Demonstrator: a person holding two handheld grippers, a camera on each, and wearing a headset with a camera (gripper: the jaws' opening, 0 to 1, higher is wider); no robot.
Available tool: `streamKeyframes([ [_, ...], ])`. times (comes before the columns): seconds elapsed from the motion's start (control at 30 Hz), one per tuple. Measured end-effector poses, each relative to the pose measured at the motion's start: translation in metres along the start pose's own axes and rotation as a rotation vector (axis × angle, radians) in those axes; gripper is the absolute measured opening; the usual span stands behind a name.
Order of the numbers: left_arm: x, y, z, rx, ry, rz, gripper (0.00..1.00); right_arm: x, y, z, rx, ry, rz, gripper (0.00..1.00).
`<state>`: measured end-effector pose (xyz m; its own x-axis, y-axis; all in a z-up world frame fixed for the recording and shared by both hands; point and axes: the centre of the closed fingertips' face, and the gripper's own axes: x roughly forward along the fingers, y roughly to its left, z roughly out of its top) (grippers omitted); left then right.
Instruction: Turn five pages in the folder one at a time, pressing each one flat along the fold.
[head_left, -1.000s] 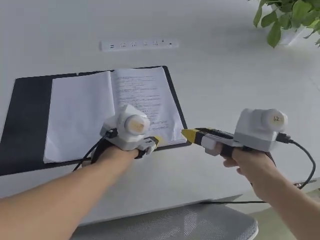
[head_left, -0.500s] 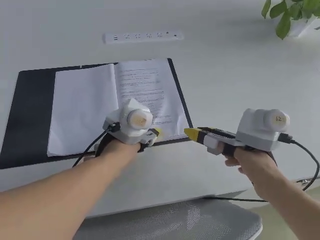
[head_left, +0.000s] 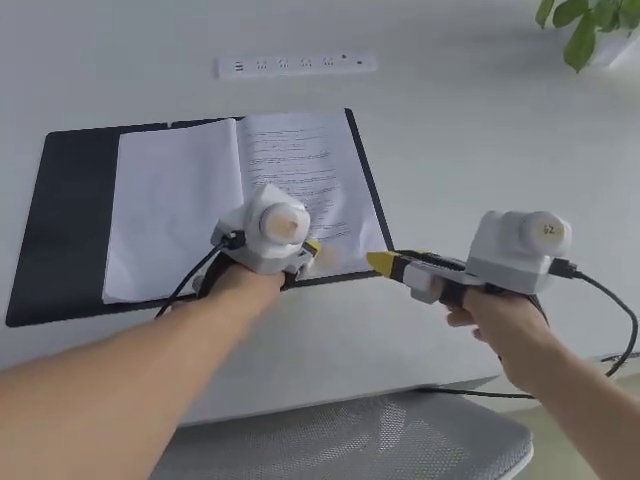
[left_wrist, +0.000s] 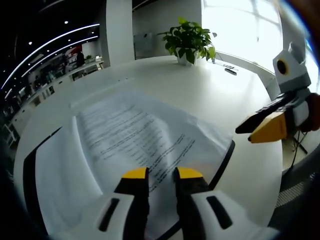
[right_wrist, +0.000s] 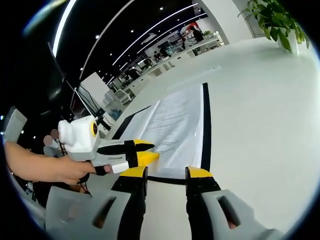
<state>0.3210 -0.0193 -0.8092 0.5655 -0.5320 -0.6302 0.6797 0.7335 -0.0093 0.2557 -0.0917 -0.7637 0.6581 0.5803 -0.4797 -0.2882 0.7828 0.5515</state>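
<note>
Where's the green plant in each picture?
Head view: the plant is in the top right corner.
Left gripper view: top middle.
Right gripper view: top right.
Shared landmark: the open folder, nearer than the plant in every view.

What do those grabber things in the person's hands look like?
Both are white and boxy, with black fingers ending in yellow tips. A black cable trails from the left gripper, another from the right gripper. The forearms have no sleeves.
</note>
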Motion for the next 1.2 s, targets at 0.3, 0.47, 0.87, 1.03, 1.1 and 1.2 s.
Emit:
streamKeyframes([
  [0.3, -0.001, -0.002, 0.0, -0.007, 0.001, -0.001, 0.18, 0.01, -0.005, 0.004, 0.003, -0.004, -0.031, 0.29],
  [0.47, -0.002, -0.002, 0.0, -0.007, 0.002, -0.002, 0.18, 0.014, -0.016, 0.009, 0.015, -0.018, -0.065, 0.3],
  [0.87, -0.003, -0.004, 0.0, -0.007, 0.002, -0.002, 0.18, 0.02, -0.014, 0.006, 0.053, -0.001, -0.051, 0.21],
  [1.03, -0.003, -0.004, -0.001, -0.012, 0.002, -0.002, 0.18, 0.02, -0.012, 0.005, 0.045, -0.001, -0.049, 0.06],
  [1.1, -0.003, -0.004, -0.001, -0.012, 0.001, -0.002, 0.18, 0.02, -0.013, 0.008, 0.049, -0.011, -0.05, 0.01],
  [1.2, -0.002, -0.004, -0.001, -0.015, 0.001, -0.001, 0.18, 0.02, -0.013, 0.009, 0.084, -0.013, -0.044, 0.0],
])
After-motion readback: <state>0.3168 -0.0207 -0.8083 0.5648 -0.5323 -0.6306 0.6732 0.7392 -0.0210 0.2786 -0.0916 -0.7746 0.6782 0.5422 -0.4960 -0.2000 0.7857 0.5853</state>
